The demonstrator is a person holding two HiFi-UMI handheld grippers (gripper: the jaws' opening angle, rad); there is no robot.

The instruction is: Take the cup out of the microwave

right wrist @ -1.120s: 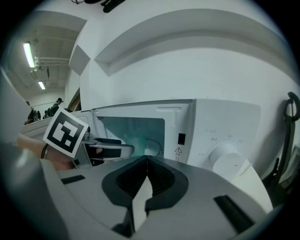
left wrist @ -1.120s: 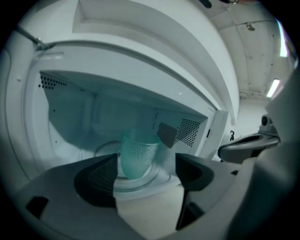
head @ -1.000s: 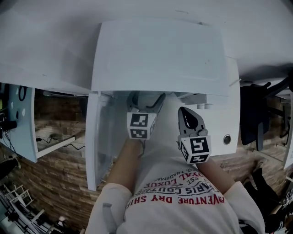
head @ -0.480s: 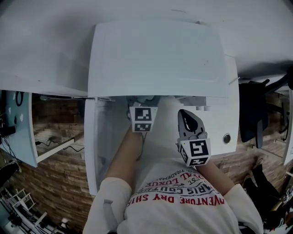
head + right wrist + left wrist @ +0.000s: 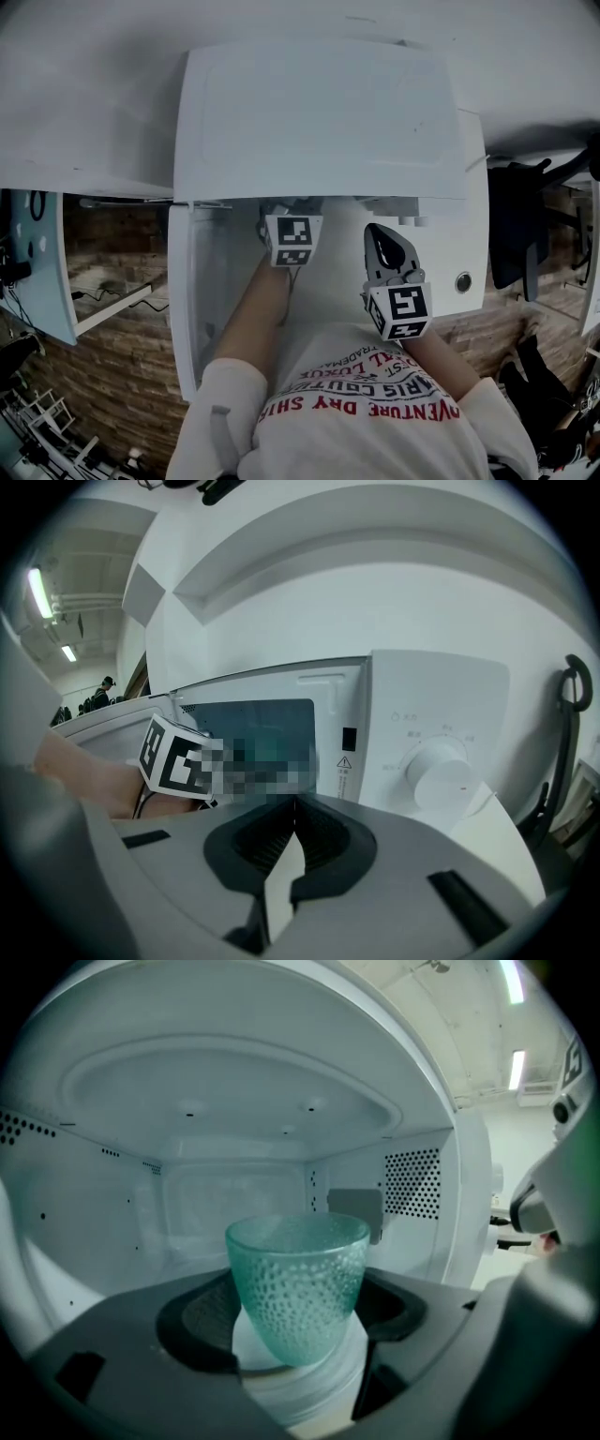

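A teal dimpled glass cup [image 5: 298, 1283] stands upright on a white round base inside the white microwave [image 5: 319, 112]. My left gripper [image 5: 296, 1324] reaches into the cavity with the cup between its jaws. Those jaws are closing, and a small gap still shows on each side of the cup. In the head view only the left gripper's marker cube [image 5: 292, 241] shows at the cavity mouth; the cup is hidden under the microwave's top. My right gripper [image 5: 383, 246] hangs in front of the control panel, shut with nothing in it; its jaws [image 5: 289, 810] meet.
The microwave door [image 5: 187, 309] stands swung open to the left. The control panel carries a round knob [image 5: 439, 767] and a button [image 5: 463, 282]. A black chair [image 5: 520, 234] stands at the right. The cavity walls close in around the left gripper.
The left gripper has pushed a little further into the microwave and rolled slightly. The right gripper has stayed where it was.
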